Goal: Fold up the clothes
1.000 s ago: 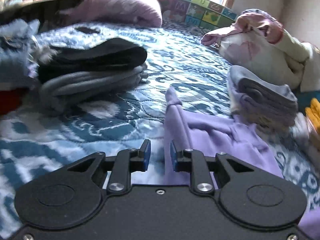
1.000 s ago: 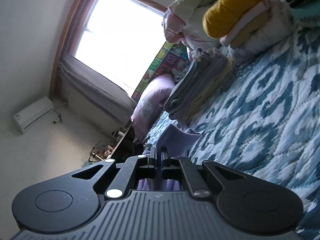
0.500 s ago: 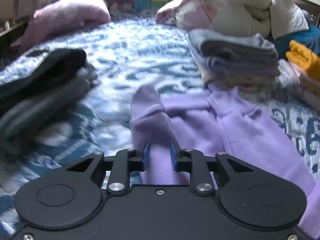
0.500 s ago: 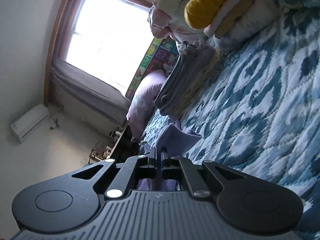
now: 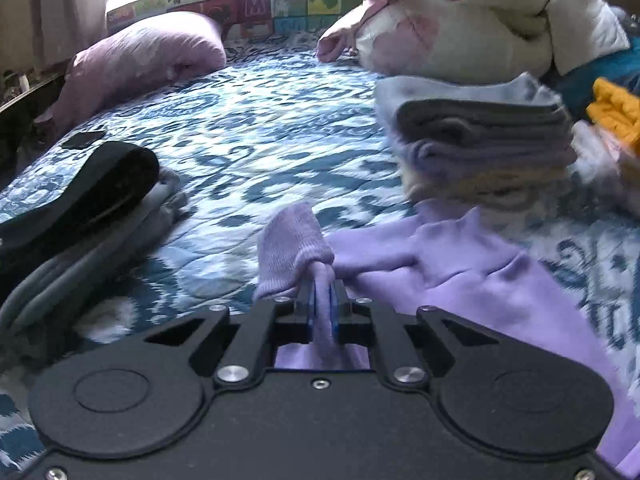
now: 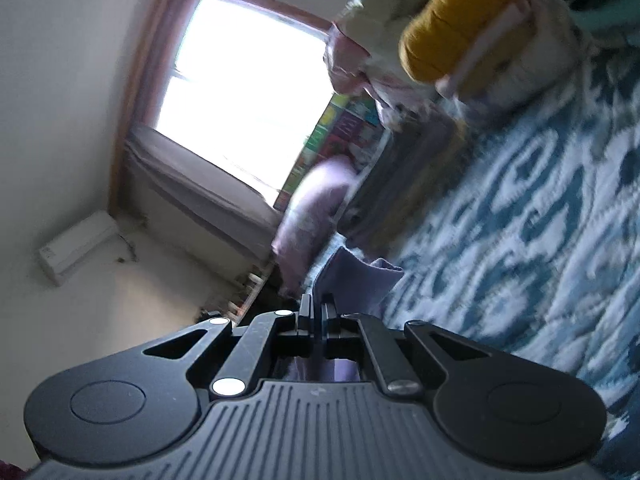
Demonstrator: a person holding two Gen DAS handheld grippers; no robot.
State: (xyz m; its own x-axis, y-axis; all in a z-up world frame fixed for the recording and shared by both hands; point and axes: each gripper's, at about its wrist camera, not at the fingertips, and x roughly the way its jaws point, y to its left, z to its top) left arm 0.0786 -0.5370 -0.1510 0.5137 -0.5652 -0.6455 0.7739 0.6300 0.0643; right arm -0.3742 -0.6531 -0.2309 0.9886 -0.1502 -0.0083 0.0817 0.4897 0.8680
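A lilac sweatshirt (image 5: 472, 276) lies spread on the blue-and-white patterned bedspread (image 5: 256, 136). My left gripper (image 5: 322, 300) is shut on a fold of its sleeve just behind the ribbed cuff (image 5: 292, 248), which sticks up in front of the fingers. My right gripper (image 6: 318, 312) is shut on another edge of the same lilac sweatshirt (image 6: 360, 280), held tilted above the bedspread (image 6: 520, 240). The rest of the garment is hidden in the right wrist view.
A stack of folded grey and lilac clothes (image 5: 480, 140) stands at right, beside a yellow folded item (image 5: 616, 112) and a pale bundle (image 5: 460, 32). A black and grey folded stack (image 5: 80, 216) lies at left. A pink pillow (image 5: 140, 60) lies at the back.
My left gripper moved over the sleeve and closed on it behind the cuff. The right gripper stayed shut on the sweatshirt and tilted a little.
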